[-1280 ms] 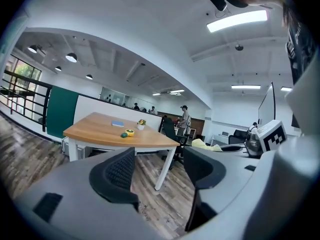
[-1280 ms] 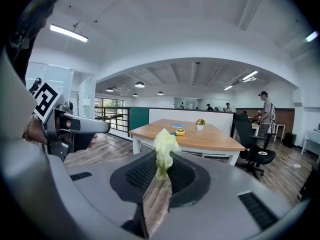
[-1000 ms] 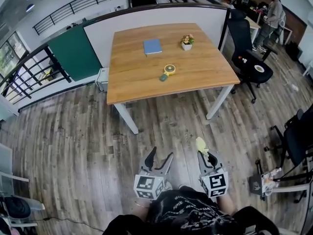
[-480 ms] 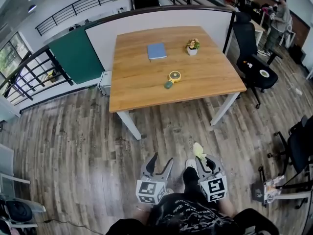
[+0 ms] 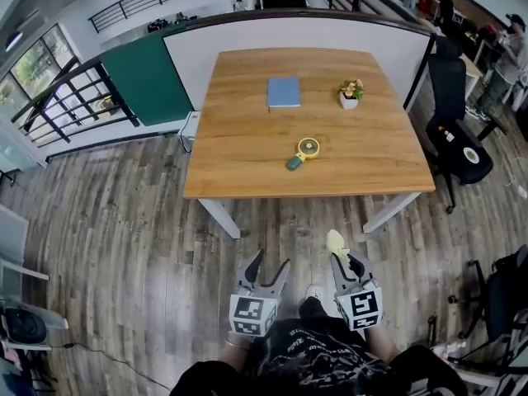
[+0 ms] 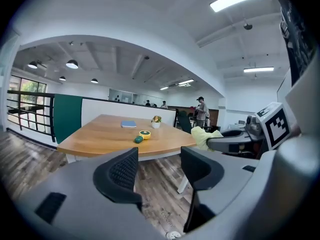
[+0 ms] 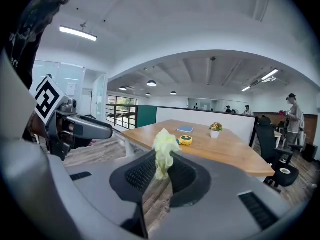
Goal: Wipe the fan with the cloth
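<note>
Closing on the light wooden worktop [image 5: 239, 151], nearer than a second ago, with small round yellow fan [image 5: 307, 148] at 12 o'clock, well apart. Pinching crumpled pale-yellow cloth [image 5: 336, 242] in right hand-held gripper [image 5: 345, 263]; holding left hand-held gripper [image 5: 270, 264] agape, empty. Wiping not begun.

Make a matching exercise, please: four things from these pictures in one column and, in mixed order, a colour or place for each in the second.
Things:
1. fan
2. book
3. plant pot
4. cloth

Descriptions:
A. pinched in the jaws of the right gripper
B. blue, lying flat
C. yellow, with a green handle
D. white, with flowers in it

Pairs: 1-C, 2-B, 3-D, 4-A
</note>
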### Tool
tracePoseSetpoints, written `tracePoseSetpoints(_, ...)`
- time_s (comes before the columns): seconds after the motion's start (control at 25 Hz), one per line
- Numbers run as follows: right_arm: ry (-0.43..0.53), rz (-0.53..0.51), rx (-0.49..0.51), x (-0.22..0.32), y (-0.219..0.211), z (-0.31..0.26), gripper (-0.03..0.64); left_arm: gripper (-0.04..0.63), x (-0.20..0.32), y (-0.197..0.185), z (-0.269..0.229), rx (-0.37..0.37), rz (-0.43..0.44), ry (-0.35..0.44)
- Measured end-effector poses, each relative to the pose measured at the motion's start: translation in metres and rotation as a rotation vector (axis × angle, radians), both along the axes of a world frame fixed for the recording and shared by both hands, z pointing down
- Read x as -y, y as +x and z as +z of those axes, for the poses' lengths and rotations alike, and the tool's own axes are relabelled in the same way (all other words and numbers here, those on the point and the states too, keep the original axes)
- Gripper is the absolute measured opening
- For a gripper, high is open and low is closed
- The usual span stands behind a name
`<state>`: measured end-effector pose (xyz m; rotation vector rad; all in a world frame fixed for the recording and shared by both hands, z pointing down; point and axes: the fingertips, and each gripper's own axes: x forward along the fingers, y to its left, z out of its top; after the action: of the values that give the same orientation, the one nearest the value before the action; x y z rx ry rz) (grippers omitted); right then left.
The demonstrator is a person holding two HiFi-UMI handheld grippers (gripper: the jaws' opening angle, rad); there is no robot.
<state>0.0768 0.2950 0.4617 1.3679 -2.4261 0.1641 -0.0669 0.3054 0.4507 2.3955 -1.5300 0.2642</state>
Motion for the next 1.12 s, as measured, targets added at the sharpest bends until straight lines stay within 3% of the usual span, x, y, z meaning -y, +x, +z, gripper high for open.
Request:
tracePoseSetpoints(0.56,-0.056,-0.085,0.028,0.123,0.074,0.015,0.078,0.276,0.105,0.065,0.023,0.02,-0.144,-0.077)
tracePoseSetpoints(1.12,-0.137,-0.068,0.033,0.176,0.078,0.04,0.081,0.278,0.176,0.047,0.058,0.059,-0.158,-0.167)
